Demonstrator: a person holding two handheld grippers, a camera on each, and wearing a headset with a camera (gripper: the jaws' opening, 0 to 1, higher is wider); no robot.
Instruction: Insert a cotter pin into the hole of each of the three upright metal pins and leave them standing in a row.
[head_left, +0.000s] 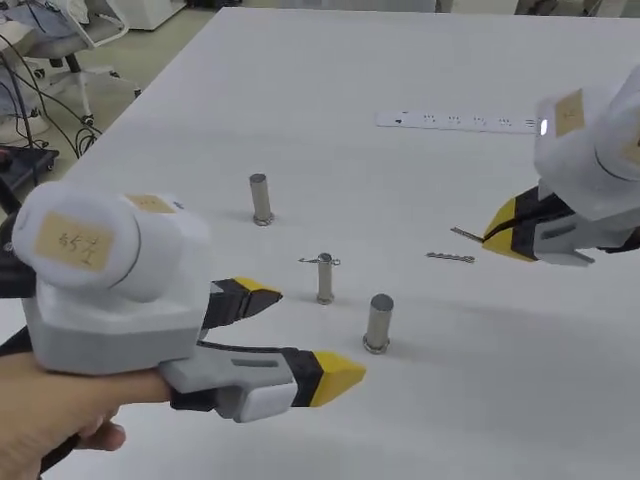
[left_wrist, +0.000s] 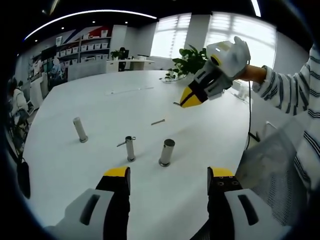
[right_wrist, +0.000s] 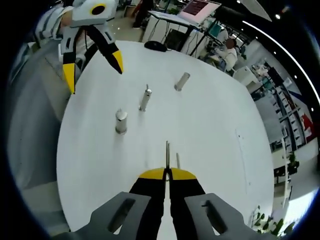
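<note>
My left gripper (left_wrist: 169, 174) gapes wide, holding nothing. My right gripper (right_wrist: 167, 172) is pinched onto 1 cotter pin (right_wrist: 167, 152), whose rear end the jaws hide.

We cannot read any words or numbers for sure. We see a small tan paper sticker (head_left: 75, 243) on the white body of the left gripper (head_left: 312, 332), but its faint grey scribbles are too blurry to read. The long white flat strip (head_left: 455, 121) has tiny dark marks, too small to read.

Left gripper (head_left: 312, 332) wide, right gripper (head_left: 492, 236) closed.
</note>
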